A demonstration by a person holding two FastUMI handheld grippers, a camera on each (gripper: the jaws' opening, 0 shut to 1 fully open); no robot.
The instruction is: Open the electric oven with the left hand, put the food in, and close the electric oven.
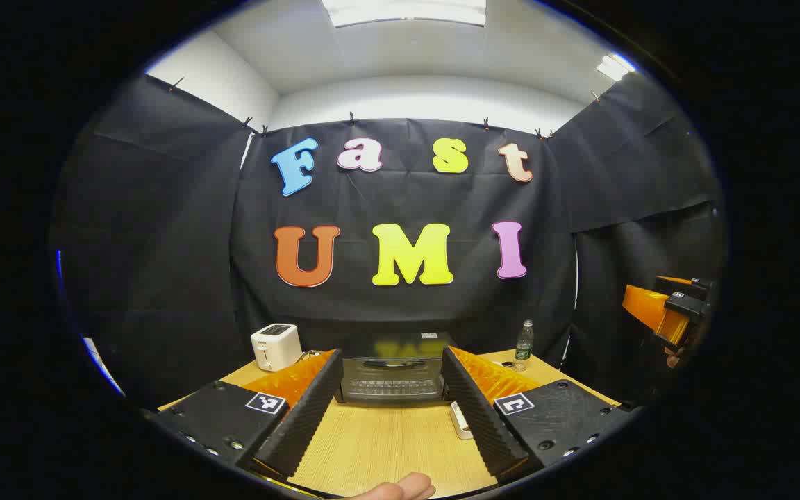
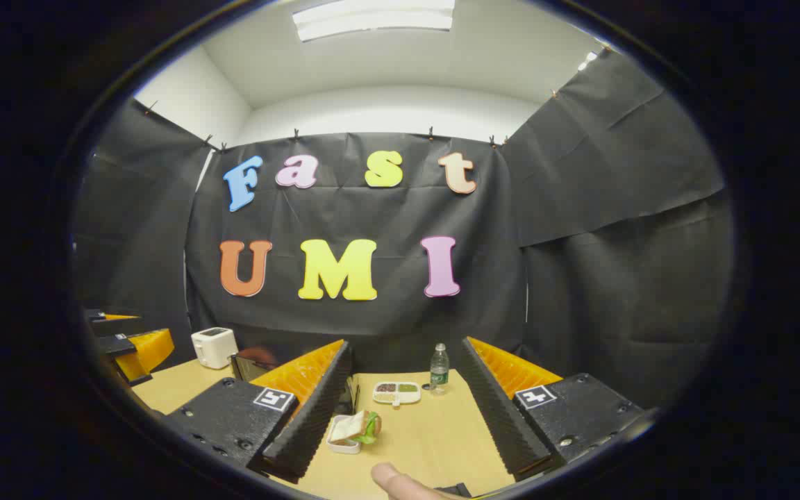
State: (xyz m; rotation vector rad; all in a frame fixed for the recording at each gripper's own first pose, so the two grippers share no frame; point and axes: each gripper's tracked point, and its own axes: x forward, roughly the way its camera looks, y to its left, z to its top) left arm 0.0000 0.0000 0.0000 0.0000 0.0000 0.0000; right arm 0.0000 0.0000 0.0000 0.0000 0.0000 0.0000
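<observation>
bright, even light from ceiling panels (image 1: 405,12) overhead, slightly blown out. strong fisheye bend at the edges in both views. wooden surface (image 1: 386,444) well lit, soft shadows only. oven (image 1: 393,378) glass carries a faint yellow reflection. focus sharp overall, mild blur at the rims.

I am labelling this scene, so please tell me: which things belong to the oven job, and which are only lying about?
For the job: black electric oven, door shut; sandwich in small white tray.

Lying about: white toaster; green-labelled plastic bottle; white divided dish.
</observation>
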